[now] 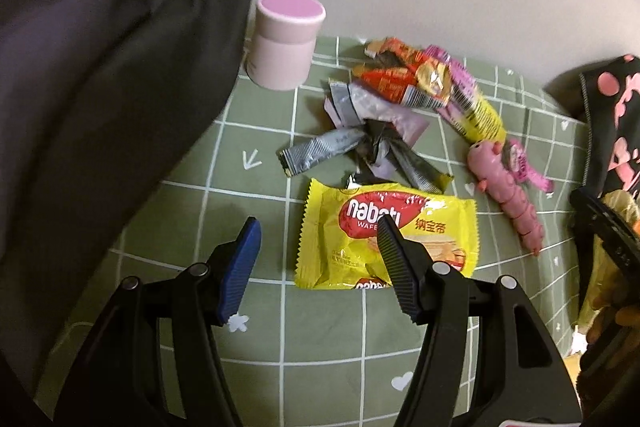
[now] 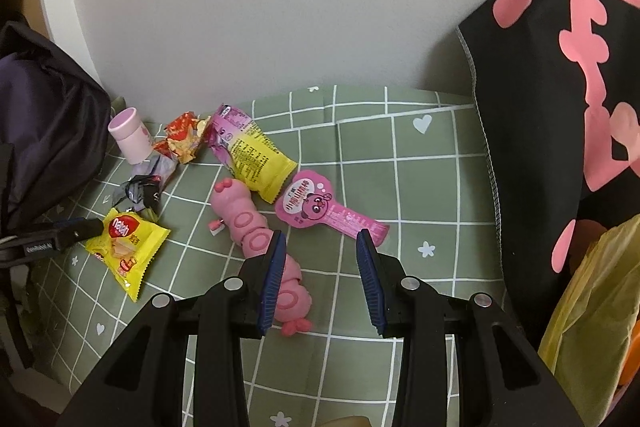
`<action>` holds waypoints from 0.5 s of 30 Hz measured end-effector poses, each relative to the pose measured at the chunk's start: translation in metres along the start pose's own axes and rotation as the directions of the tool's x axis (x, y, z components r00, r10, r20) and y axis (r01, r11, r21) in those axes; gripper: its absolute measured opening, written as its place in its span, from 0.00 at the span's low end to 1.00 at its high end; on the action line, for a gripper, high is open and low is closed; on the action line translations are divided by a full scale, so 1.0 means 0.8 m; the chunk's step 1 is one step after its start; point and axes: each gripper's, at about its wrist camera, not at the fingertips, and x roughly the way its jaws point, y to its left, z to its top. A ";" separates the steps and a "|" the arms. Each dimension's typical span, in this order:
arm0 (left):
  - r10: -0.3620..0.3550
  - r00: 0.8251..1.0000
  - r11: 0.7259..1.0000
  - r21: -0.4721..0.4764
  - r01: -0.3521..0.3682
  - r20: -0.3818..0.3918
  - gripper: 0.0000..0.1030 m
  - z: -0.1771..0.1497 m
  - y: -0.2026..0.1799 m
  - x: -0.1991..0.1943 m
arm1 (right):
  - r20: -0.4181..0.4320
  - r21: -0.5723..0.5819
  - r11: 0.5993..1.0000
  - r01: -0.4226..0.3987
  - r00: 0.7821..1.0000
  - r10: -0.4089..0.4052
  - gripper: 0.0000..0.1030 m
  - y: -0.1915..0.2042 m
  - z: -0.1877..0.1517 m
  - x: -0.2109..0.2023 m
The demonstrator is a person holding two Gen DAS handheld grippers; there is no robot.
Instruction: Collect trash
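My left gripper [image 1: 318, 220] hangs open just above a yellow Nabati wafer packet [image 1: 332, 251] on the green checked cloth [image 1: 240, 187]. Its right finger crosses in front of the packet. Behind lies a pile of grey wrappers [image 1: 320, 151], red wrappers [image 1: 400, 79] and a pink-and-yellow packet [image 1: 476, 103]. My right gripper [image 2: 321, 234] is open over bare cloth, with nothing between its fingers. A pink lollipop-shaped wrapper [image 2: 316, 207] lies just past its tips. A pink caterpillar toy [image 2: 240, 215] runs under its left finger. The wafer packet [image 2: 124, 243] shows at the left, beside the left gripper [image 2: 76, 231].
A pink round container [image 1: 284, 39] stands at the back by the wall. A dark bag [image 1: 100, 67] fills the left side. A black cloth with pink print [image 2: 560, 87] and a yellow plastic bag [image 2: 592, 307] close off the right.
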 end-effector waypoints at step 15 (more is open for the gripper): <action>-0.059 0.998 0.993 0.101 0.058 0.002 0.11 0.012 -0.030 -0.014 | -0.043 -0.064 0.995 -0.082 0.996 0.079 0.34 0.011 -0.002 0.030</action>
